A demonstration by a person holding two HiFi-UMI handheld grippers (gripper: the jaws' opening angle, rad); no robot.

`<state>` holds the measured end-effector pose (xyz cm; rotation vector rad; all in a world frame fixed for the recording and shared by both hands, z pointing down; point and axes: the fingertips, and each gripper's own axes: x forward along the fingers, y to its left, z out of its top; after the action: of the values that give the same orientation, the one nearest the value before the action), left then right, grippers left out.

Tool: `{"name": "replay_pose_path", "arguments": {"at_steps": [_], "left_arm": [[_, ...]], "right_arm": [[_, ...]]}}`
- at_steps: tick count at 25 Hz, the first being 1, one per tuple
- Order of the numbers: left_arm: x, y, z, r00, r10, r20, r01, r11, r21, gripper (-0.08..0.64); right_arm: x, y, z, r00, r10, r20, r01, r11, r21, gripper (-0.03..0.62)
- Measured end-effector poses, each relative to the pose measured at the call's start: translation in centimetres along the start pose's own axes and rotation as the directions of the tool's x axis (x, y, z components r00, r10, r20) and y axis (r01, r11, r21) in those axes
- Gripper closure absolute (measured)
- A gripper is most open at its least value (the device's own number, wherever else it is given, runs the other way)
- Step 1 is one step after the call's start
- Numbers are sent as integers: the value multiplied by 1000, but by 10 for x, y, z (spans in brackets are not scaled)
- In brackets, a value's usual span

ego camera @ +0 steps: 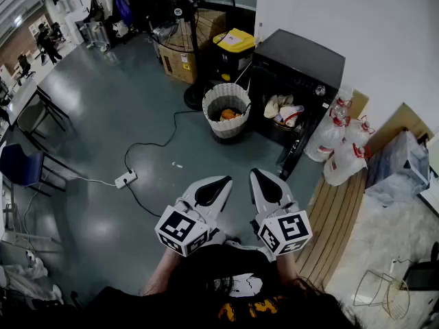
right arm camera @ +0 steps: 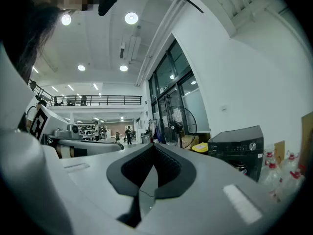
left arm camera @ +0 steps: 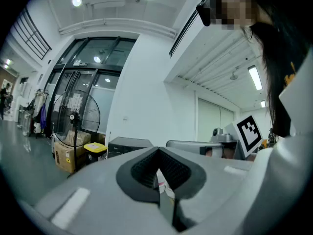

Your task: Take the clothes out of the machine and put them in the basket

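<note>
Hanging closed and empty, well short of the machine, left gripper and right gripper should be opened before clothes are pinched for the basket.

Glossy grey floor, white wall, ceiling lights.

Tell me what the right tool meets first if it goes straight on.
Nothing near: the right tool aims level, left of the machine. The standing fan lies nearest that line, but depth is unclear.
</note>
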<state>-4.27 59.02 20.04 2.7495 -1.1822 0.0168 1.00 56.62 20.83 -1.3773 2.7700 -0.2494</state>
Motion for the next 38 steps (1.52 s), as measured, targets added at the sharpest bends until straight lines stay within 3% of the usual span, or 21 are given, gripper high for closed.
{"name": "replay_pose_path", "arguments": {"at_steps": [12,24,31,38], "left_arm": [[1,5,-3,999,41,-8,-41,999,3,560],[40,37,-3,998,40,-40,-40,999,0,560],[77,78,-11,998,13,-66,-13,1000,-3,560],[123,146,-4,996,-45,-75,45,999,1,560]], "right_arm": [[5,2,-5,999,52,2,-52,999,15,565],[39,-29,-4,998,56,-9,-55,998,31,566],[83,-55,-9,999,29,-31,-28,999,29,565],[156,-87,-10,999,-29,-43,31,999,43,566]]}}
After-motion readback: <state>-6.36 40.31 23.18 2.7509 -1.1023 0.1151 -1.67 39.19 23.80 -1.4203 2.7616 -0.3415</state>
